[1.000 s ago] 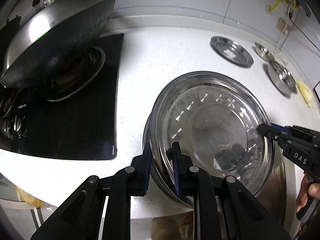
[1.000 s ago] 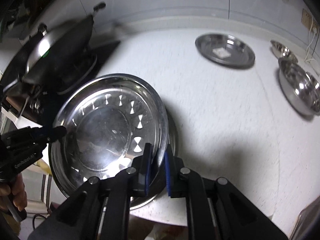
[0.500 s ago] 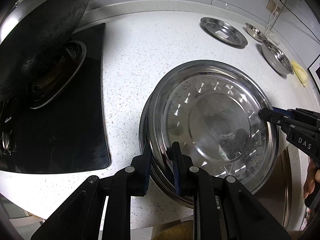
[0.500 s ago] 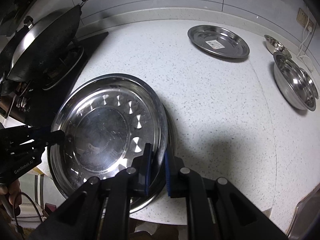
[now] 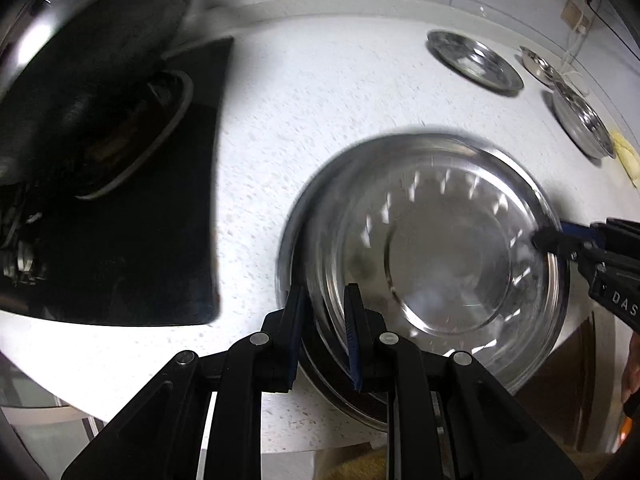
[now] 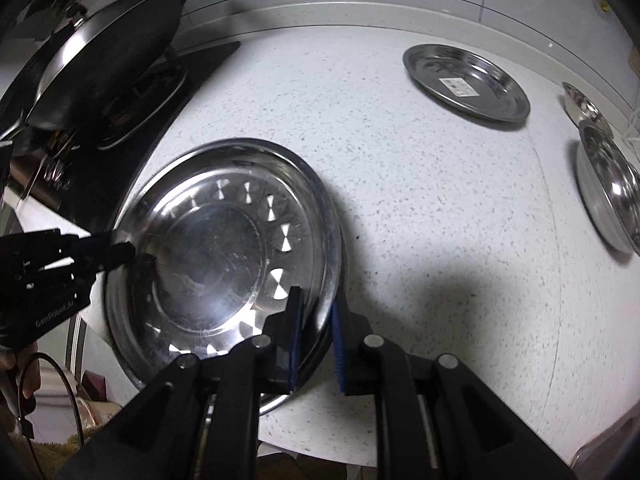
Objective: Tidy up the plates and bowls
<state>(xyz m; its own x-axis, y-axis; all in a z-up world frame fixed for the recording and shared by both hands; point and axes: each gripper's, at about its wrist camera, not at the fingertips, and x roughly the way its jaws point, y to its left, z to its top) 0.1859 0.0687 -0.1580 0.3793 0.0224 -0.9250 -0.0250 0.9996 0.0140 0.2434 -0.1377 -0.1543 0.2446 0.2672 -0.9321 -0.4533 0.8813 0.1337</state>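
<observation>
A large steel plate (image 5: pixel 448 248) with a ring of bright marks lies over the near part of the white counter; it also shows in the right wrist view (image 6: pixel 216 248). My left gripper (image 5: pixel 326 332) is shut on its left rim. My right gripper (image 6: pixel 316 332) is shut on its right rim and shows at the right of the left wrist view (image 5: pixel 556 240). A second steel rim shows just under the plate (image 5: pixel 288 240). A smaller steel plate (image 6: pixel 466 82) with a label lies at the far right.
A black hob (image 5: pixel 120 240) with a lidded wok (image 6: pixel 108 60) takes up the left. Two steel bowls (image 6: pixel 612 196) (image 6: pixel 584 104) stand at the right edge. The counter's front edge runs just below the plate. A yellow cloth (image 5: pixel 626 156) lies far right.
Both grippers keep their hold on the plate. The left view has moved closer and lower towards the counter with motion blur. The right view has shifted slightly nearer to the plate.
</observation>
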